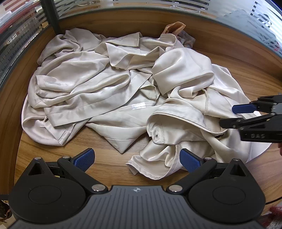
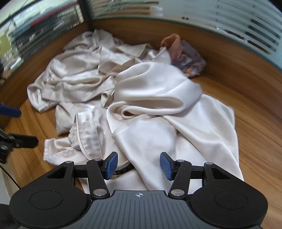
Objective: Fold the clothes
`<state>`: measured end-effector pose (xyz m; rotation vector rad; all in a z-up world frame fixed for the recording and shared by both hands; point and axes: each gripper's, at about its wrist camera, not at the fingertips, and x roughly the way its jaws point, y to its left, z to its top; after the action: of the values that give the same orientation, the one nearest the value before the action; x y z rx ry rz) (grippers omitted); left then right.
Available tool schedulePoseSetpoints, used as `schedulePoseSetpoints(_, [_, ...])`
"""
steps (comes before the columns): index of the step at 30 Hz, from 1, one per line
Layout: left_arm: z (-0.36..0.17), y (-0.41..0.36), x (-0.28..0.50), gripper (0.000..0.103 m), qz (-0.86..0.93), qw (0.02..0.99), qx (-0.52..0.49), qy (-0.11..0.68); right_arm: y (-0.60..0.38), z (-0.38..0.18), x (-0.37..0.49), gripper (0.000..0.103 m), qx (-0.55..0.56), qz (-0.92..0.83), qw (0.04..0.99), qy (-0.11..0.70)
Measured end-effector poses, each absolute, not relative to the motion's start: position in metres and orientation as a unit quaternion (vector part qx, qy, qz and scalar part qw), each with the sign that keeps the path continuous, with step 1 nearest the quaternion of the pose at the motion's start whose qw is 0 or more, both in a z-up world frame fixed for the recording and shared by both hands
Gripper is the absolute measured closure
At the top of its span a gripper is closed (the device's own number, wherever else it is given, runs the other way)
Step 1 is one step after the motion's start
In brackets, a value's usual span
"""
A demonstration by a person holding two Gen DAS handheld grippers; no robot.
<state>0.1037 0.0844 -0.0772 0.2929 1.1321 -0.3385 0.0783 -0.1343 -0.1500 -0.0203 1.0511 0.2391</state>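
A heap of crumpled cream satin clothes (image 1: 112, 84) covers the wooden table (image 1: 105, 158); the same heap (image 2: 158, 105) fills the right wrist view. My left gripper (image 1: 137, 159) is open just above the table at the heap's near edge. A folded cloth corner (image 1: 121, 142) lies ahead of it, and a hem (image 1: 155, 169) touches its right pad. My right gripper (image 2: 139, 165) is open low over a smooth cream panel (image 2: 149, 141), with nothing held. From the left wrist view it (image 1: 227, 115) enters at the right over the heap's edge.
A peach cloth (image 2: 173, 44) and a patterned fabric (image 2: 190, 59) lie at the back by the wooden wall (image 1: 123, 22). Striped glass partitions (image 1: 229, 12) ring the desk. Bare wood (image 2: 255, 123) shows right of the heap. The left gripper (image 2: 28, 126) appears at the right wrist view's left edge.
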Motion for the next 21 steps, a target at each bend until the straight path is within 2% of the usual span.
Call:
schedulePoseSetpoints(1, [-0.078,0.085,0.105,0.0,-0.159,0.82,0.138,0.532,-0.133,-0.153,0.079,0.05,-0.015,0.116,0.857,0.502])
schedulePoseSetpoints(3, [-0.079,0.086,0.106,0.0,-0.157,0.82,0.14,0.532,-0.133,-0.158,0.08,0.075,-0.016,0.118,0.855,0.505])
schedulePoseSetpoints(4, [-0.079,0.085,0.106,0.0,-0.156,0.821,0.142,0.53,-0.135,-0.158,0.079,0.093,-0.013,0.117,0.854,0.507])
schedulePoseSetpoints(10, [-0.075,0.077,0.108,0.0,-0.152,0.831,0.14,0.516,-0.172,-0.126,0.055,0.097,0.023,0.083,0.874,0.478])
schedulePoseSetpoints(21, [-0.075,0.03,0.096,0.0,-0.167,0.834,0.152,0.503,-0.317,-0.074,-0.028,0.097,0.068,-0.072,0.886,0.453])
